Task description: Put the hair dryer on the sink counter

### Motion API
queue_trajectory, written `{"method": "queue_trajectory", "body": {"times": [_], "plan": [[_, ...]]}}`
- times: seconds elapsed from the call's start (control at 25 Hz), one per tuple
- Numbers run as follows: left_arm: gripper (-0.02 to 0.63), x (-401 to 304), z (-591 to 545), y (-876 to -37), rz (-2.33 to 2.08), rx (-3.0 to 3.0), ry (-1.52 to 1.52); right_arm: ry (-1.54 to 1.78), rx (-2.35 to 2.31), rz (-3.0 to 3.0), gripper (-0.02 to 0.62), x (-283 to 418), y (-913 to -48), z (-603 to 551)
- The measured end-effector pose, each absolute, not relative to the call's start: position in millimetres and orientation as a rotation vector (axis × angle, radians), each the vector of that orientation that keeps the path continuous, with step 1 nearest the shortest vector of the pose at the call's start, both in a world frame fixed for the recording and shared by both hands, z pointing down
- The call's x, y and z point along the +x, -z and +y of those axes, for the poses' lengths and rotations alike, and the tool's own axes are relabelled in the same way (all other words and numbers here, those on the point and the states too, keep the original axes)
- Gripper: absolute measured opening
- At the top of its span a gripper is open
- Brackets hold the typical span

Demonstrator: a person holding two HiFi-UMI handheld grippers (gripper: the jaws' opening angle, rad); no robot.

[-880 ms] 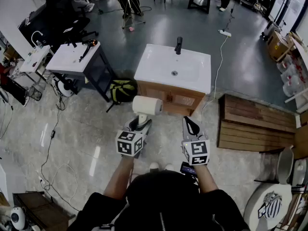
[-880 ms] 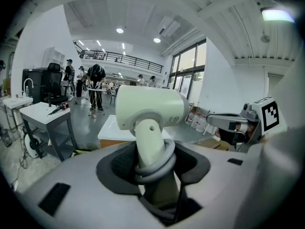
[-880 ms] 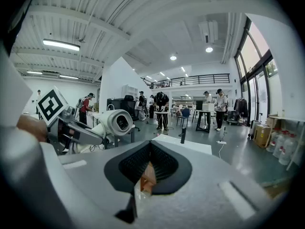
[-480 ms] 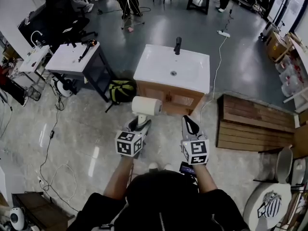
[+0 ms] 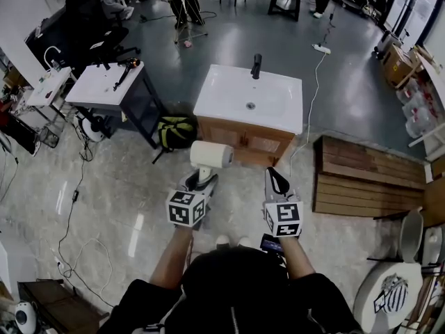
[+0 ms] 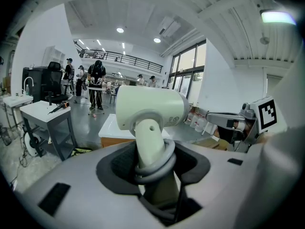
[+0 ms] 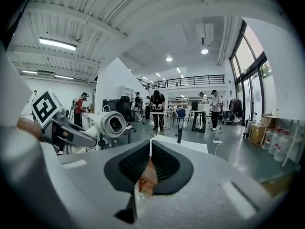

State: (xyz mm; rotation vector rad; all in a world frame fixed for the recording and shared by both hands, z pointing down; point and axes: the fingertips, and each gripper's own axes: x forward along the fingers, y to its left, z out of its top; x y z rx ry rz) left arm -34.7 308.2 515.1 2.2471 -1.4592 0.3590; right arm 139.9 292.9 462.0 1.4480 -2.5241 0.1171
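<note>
In the head view, the left gripper (image 5: 202, 180) stands a little left of the frame's middle and grasps the hair dryer (image 5: 211, 154) by its handle. The dryer's cream head rises above the jaws, just below the near edge of the sink counter (image 5: 222, 96), and is not on it. The right gripper (image 5: 276, 180) is beside it on the right, well apart from the dryer, with its jaws pressed together on nothing. The counter top is white, with a basin and a black faucet (image 5: 256, 65) at its far edge. Bare flat parts lie to the left and right of the basin. A white side table (image 5: 97, 89) stands at the upper left, a green backpack (image 5: 175, 129) lies between it and the sink cabinet, and a wooden platform (image 5: 368, 179) lies at the right. The floor near the person is pale and glossy, and farther away it is grey.

In the left gripper view, the jaws are clenched on the dryer's handle, low in the centre. A grey cord loop (image 6: 155, 168) goes around the handle at the pads.

In the right gripper view, the jaw tips meet at the centre, and the dryer's head is at the left.
</note>
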Motion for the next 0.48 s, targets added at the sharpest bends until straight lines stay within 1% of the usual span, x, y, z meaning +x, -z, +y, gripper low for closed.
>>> {"method": "queue_trajectory", "body": {"times": [0.48], "plan": [[0.198,-39.2,311.4,-515.0,-1.437,2.26,-0.363,-0.116,1.43,-2.52,0.006,127.8,-462.0,299.0]]}}
